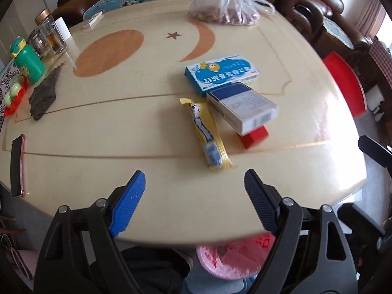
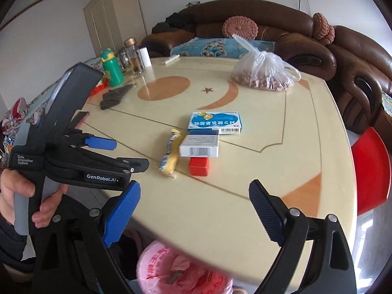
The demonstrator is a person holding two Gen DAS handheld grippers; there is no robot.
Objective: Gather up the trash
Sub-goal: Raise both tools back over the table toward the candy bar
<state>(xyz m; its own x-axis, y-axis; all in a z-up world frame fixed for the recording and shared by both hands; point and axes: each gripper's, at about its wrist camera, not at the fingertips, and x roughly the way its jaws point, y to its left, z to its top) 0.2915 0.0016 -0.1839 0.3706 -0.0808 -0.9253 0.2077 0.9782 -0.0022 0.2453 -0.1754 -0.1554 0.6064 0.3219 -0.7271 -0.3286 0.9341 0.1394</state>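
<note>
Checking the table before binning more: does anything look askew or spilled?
Nothing spilled. The white box lies tilted, propped on the red box and overlapping the blue box.

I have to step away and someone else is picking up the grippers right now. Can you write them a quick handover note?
Left gripper: open, nothing in it, above the table's near edge.
Right gripper: open, nothing in it, beside the left one.
On the table: yellow snack wrapper, light blue box, white and navy box lying on the light blue box and on a red box.
Pink-lined bin sits below the table's near edge with some waste in it.
Left to do: those four items, none gripped yet. The wrapper lies nearest.
</note>
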